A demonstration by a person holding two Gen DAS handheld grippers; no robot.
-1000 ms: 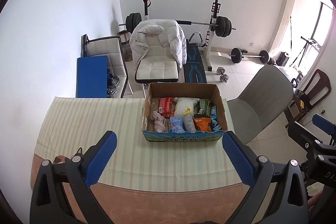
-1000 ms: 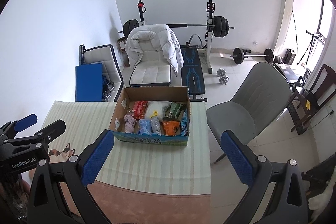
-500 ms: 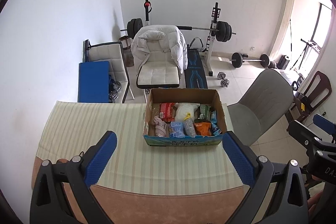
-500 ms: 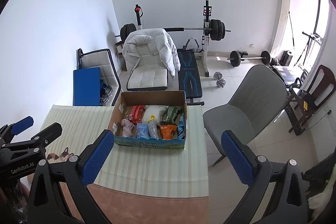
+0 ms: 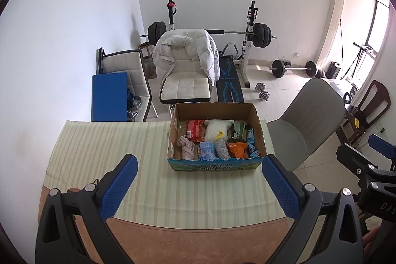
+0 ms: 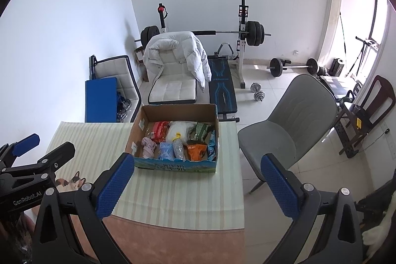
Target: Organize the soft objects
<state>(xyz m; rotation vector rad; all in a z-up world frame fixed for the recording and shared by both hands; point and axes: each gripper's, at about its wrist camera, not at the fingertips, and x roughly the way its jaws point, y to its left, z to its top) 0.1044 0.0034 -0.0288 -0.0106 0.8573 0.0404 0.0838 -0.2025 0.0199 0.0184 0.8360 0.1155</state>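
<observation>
A cardboard box (image 5: 216,166) (image 6: 174,166) stands on the far right part of the striped tablecloth (image 5: 111,147) (image 6: 178,192). Inside lie a pink cloth (image 5: 186,148) (image 6: 148,146), a red packet (image 5: 195,131), a white bag (image 5: 217,129) (image 6: 179,128), an orange packet (image 5: 237,149) (image 6: 195,151), blue packets and a green one. My left gripper (image 5: 198,184) hangs open above the table's near side, well short of the box. My right gripper (image 6: 195,182) is open too, over the table's right edge. Both hold nothing.
A grey chair (image 5: 309,115) (image 6: 292,120) stands right of the table. Behind the table are a white chair with a padded jacket (image 5: 188,58), a blue mat (image 5: 109,95), a weight bench with barbell (image 5: 230,81) and dumbbells on the floor. A cat picture (image 6: 74,180) shows on the table.
Both grippers have drawn back and risen a little, so the box looks smaller and farther. Both stay open and empty.
</observation>
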